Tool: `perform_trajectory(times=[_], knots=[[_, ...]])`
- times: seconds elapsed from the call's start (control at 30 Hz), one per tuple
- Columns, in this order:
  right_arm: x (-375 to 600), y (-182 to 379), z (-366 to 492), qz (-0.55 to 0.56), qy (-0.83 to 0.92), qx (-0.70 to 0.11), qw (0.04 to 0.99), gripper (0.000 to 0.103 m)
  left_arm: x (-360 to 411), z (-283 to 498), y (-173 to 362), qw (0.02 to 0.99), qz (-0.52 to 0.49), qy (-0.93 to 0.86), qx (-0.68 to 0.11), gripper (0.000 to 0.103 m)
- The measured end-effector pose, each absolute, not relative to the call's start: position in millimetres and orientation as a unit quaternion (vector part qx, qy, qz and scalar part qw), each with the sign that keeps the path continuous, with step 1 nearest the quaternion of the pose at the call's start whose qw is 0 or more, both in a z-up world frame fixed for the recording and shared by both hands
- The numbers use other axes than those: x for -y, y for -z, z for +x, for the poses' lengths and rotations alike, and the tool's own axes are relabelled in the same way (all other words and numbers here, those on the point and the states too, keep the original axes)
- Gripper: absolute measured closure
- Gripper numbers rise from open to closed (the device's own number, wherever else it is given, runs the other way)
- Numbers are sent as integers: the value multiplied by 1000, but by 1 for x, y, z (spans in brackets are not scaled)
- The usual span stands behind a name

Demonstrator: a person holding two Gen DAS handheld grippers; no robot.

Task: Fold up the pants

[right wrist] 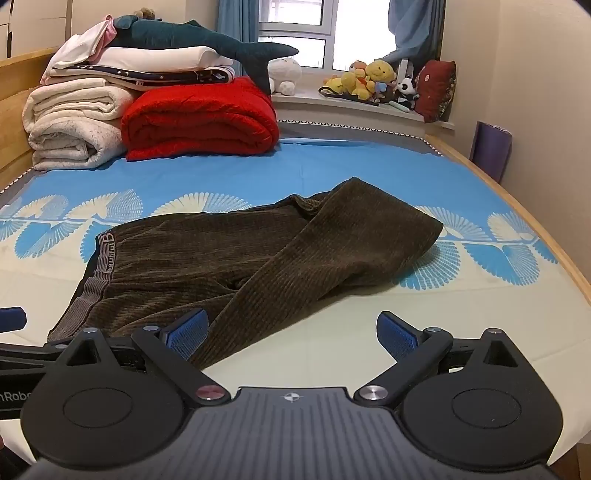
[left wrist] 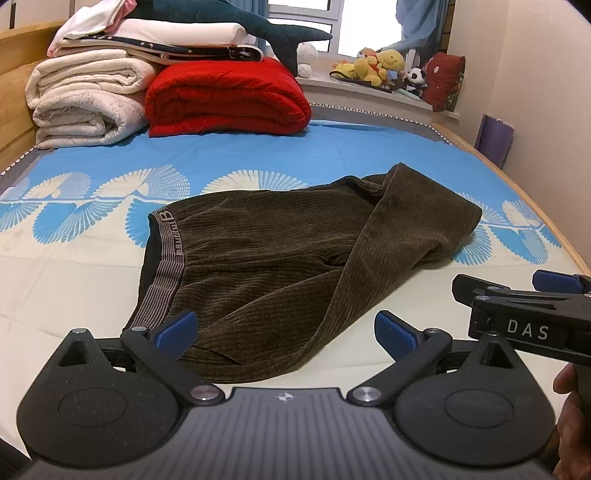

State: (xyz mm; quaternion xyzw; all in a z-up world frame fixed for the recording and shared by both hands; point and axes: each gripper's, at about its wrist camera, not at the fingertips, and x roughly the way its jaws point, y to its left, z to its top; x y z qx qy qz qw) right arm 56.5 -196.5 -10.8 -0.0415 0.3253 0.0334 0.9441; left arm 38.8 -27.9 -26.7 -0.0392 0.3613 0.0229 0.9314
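Note:
Dark brown corduroy pants (left wrist: 273, 258) lie on the bed sheet (left wrist: 74, 280), waistband with grey lettered band at the left, legs folded back over the body toward the right. They also show in the right wrist view (right wrist: 236, 254). My left gripper (left wrist: 286, 334) is open and empty, just above the near edge of the pants. My right gripper (right wrist: 293, 334) is open and empty, its left finger over the near leg edge; it also shows at the right in the left wrist view (left wrist: 517, 291).
Folded white blankets (left wrist: 85, 99) and a red blanket (left wrist: 229, 96) are stacked at the bed's far end, with a plush shark (left wrist: 258, 26) on top. Stuffed toys (left wrist: 380, 66) sit on the windowsill. The bed's wooden edge (left wrist: 535, 206) runs along the right.

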Motion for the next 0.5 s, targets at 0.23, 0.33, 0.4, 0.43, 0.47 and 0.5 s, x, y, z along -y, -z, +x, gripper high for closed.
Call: perform_trajectory(times=[0.23, 0.33, 0.4, 0.43, 0.47, 0.5], knots=[[195, 12, 57, -41, -33, -326, 944, 5, 27, 39, 26, 931, -40, -23, -362, 1], [195, 10, 57, -47, -30, -330, 942, 5, 27, 39, 26, 931, -40, -23, -363, 1], [195, 10, 57, -49, -30, -330, 942, 5, 26, 40, 26, 931, -40, -23, -363, 1], [195, 10, 58, -54, -28, -333, 941, 5, 26, 40, 26, 931, -40, -23, -363, 1], [195, 9, 58, -54, -27, -334, 941, 5, 26, 40, 26, 931, -40, -23, -363, 1], [195, 9, 58, -53, -28, -333, 941, 5, 26, 40, 26, 930, -40, -23, -363, 1]])
